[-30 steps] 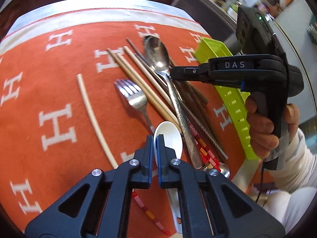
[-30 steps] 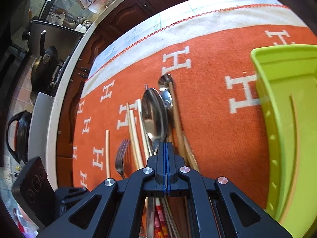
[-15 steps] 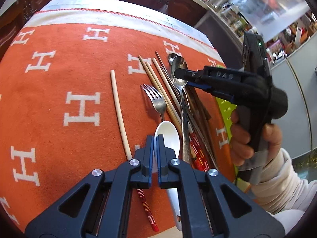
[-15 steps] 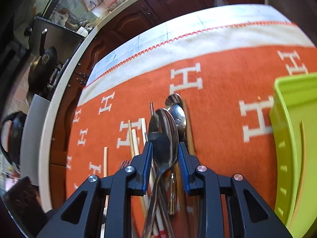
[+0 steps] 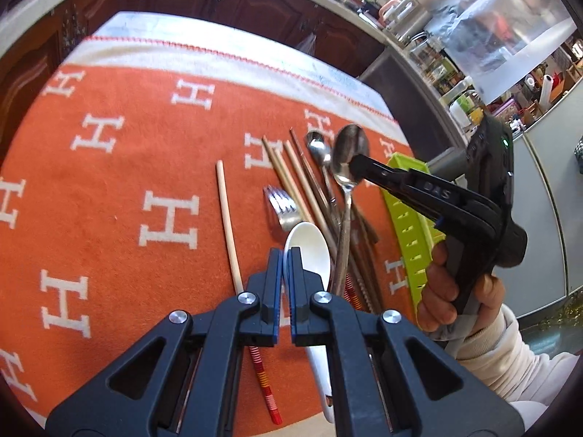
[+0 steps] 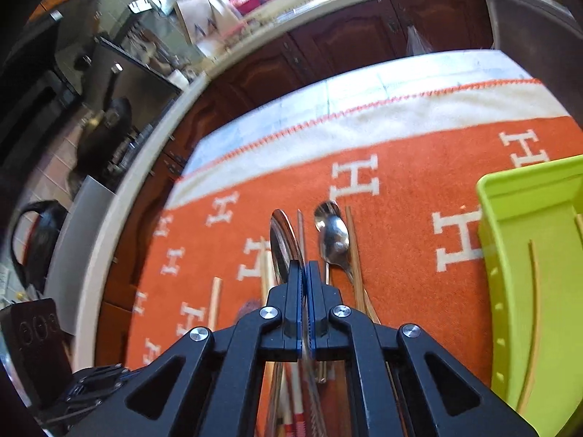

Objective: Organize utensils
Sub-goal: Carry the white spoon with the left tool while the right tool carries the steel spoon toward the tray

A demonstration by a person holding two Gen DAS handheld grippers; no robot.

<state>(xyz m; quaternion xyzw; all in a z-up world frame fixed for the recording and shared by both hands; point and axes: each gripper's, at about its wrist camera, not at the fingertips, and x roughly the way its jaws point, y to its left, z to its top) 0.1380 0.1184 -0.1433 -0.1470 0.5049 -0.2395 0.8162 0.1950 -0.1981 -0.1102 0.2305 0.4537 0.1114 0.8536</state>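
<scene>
Steel spoon (image 5: 348, 156) between right hand-held gripper (image 5: 359, 163) pads

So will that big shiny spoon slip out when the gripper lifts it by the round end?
It might. The big metal spoon looks smooth and polished, and the right gripper pinches only the bowl edge, so it could slide. Its long handle hangs down toward the pile, so it will probably swing or twist. It looks stiff and shouldn't bend.
</scene>
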